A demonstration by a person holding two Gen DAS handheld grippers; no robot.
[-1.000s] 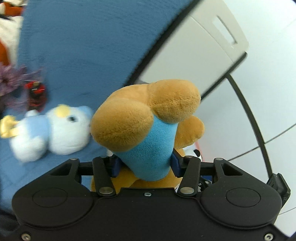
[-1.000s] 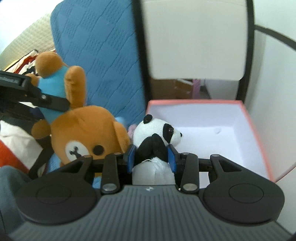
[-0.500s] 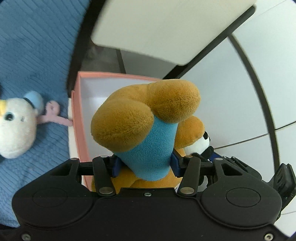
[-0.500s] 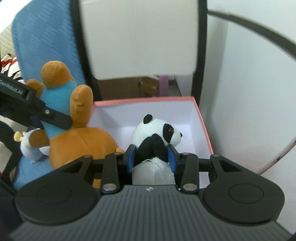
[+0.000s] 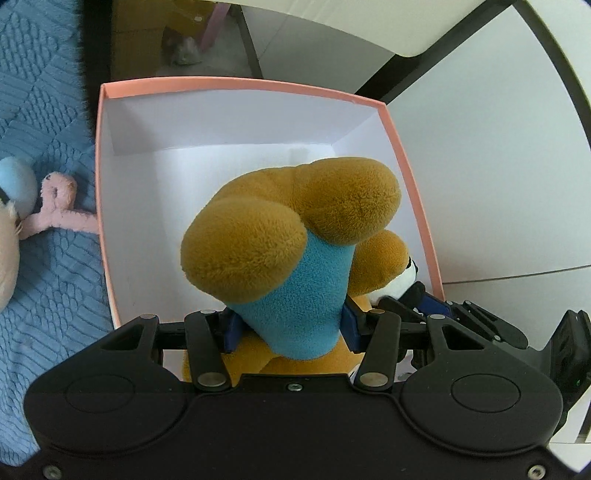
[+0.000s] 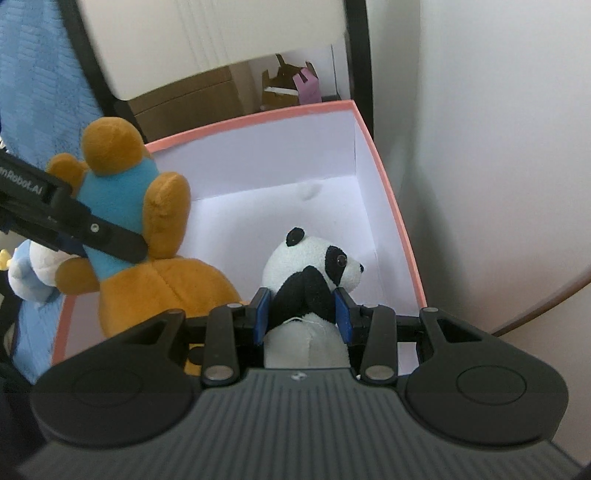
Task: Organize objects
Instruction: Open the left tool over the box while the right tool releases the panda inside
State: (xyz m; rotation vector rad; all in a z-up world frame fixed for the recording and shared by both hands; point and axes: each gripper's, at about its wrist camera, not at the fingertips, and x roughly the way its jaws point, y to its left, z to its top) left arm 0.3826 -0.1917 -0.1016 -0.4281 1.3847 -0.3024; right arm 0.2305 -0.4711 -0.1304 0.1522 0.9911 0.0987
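Observation:
My left gripper (image 5: 290, 326) is shut on a brown plush bear (image 5: 291, 236) in a blue shirt, gripped at the blue body, legs pointing away from the camera. The bear (image 6: 147, 236) hangs head down over the left side of a pink-rimmed white box (image 5: 240, 85). My right gripper (image 6: 301, 314) is shut on a small panda plush (image 6: 314, 266), held by its black chest over the same box (image 6: 388, 192). The panda (image 5: 408, 277) peeks out behind the bear in the left wrist view. The box floor shows bare white.
A blue quilted blanket (image 5: 48, 236) lies left of the box with a pink plush limb (image 5: 59, 214) and a pale blue-and-white plush (image 6: 33, 273) on it. A black-framed white panel (image 6: 221, 33) stands behind the box, cardboard boxes (image 6: 288, 85) beneath it. A white wall (image 6: 498, 147) is on the right.
Both grippers have moved from over the blue blanket to above the pink box and come down toward it, still holding the bear and the panda. The views now look down into the box.

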